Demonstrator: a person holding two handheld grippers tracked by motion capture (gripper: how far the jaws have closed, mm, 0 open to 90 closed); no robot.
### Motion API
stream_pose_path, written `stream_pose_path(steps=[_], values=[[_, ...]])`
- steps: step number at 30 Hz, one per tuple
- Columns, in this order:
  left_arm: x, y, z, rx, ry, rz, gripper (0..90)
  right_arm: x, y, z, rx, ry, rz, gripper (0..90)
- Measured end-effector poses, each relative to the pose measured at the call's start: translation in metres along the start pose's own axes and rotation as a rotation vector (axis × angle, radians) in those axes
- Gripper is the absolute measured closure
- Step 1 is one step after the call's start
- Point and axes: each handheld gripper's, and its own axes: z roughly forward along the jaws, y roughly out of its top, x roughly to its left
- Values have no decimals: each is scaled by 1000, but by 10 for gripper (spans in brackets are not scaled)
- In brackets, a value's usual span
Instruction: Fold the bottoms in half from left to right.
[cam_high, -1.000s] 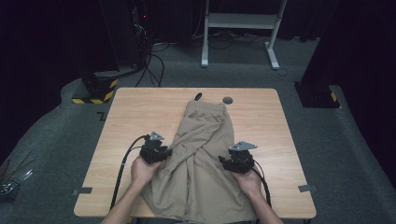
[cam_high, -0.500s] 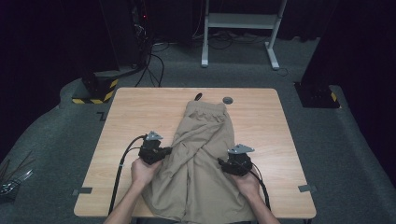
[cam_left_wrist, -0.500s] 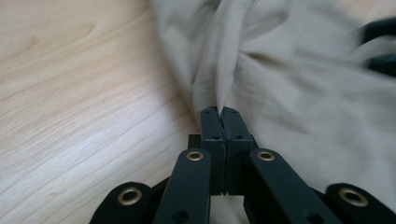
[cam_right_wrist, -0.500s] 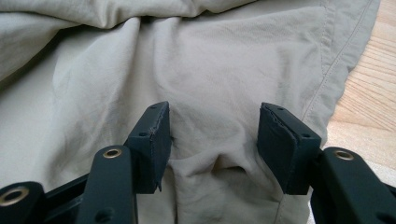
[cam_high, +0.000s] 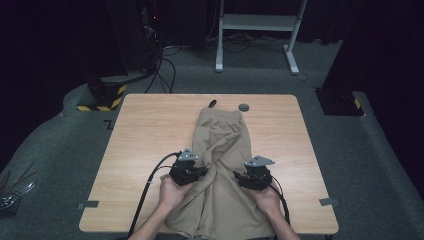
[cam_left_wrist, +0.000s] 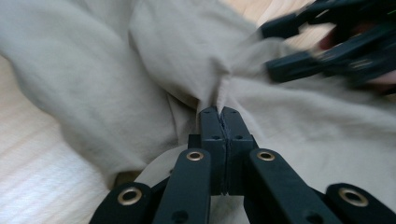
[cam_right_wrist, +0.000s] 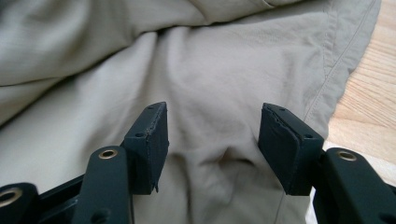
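Beige trousers (cam_high: 220, 165) lie lengthwise on the desk (cam_high: 145, 130). Left gripper (cam_left_wrist: 219, 112) fingers pinch a fold of the cloth at mid-length. Right gripper (cam_right_wrist: 212, 140) fingers stand wide over the fabric, gripping nothing.

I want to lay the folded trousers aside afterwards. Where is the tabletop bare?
Bare wood on the table runs left of the khaki trousers to the left edge, and right of them to the right edge. The near middle is crowded: left gripper, right gripper, hands and cables.
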Motion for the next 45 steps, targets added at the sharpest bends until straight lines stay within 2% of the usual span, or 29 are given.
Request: stream_pose_path(steps=[4, 10, 12, 13, 14, 16, 17, 18, 21, 24, 25, 26, 27, 28, 29, 30, 31, 32, 36, 39, 41, 42, 45], values=[[5, -3, 13, 30, 31, -15, 895, 4, -8, -13, 10, 17, -13, 420], [13, -1, 23, 49, 60, -13, 896, 8, -15, -11, 47, 11, -33, 420], [24, 2, 26, 44, 79, -17, 896, 10, -12, -2, 52, 2, -36, 419], [24, 2, 26, 44, 79, -17, 896, 10, -12, -2, 52, 2, -36, 419], [35, 6, 26, 42, 95, -35, 896, 10, -5, 6, 55, -2, -36, 420], [45, 10, 27, 45, 117, -52, 896, 9, 3, 15, 49, -3, -38, 420], [45, 10, 27, 45, 117, -52, 896, 9, 3, 15, 49, -3, -38, 420], [55, 13, 26, 54, 136, -64, 896, 9, 11, 24, 47, -7, -36, 419], [62, 17, 24, 54, 145, -84, 896, 9, 16, 31, 41, -9, -31, 418], [57, 21, 12, 17, 137, -67, 897, 10, 20, 37, 25, -15, -22, 416], [51, 22, 7, -1, 128, -53, 897, 10, 20, 37, 25, -15, -22, 416], [38, 26, -4, -30, 110, -11, 897, 10, 19, 37, 21, -15, -23, 416], [31, 27, -8, -44, 98, 7, 897, 10, 19, 37, 21, -15, -23, 415], [25, 29, -12, -57, 81, 14, 897, 10, 19, 37, 22, -14, -25, 415], [25, 29, -12, -57, 81, 14, 897, 10, 19, 37, 22, -14, -25, 415], [15, 31, -15, -74, 42, 19, 897, 10, 19, 37, 21, -14, -24, 415], [15, 31, -15, -74, 42, 19, 896, 10, 19, 37, 21, -14, -24, 415], [8, 33, -14, -77, 21, 26, 896, 10, 19, 37, 21, -15, -23, 415], [-15, 40, -5, -64, -33, 73, 896, 10, 19, 37, 21, -15, -23, 415], [-26, 41, 8, -33, -39, 105, 895, 10, 19, 38, 20, -14, -26, 415], [-24, 38, 18, -10, -45, 85, 893, 9, 19, 37, 21, -13, -27, 414], [-23, 36, 23, 2, -26, 85, 892, 9, 19, 36, 28, -10, -23, 413], [-17, 28, 35, 28, -17, 52, 891, 9, 17, 33, 29, -9, -17, 414]])
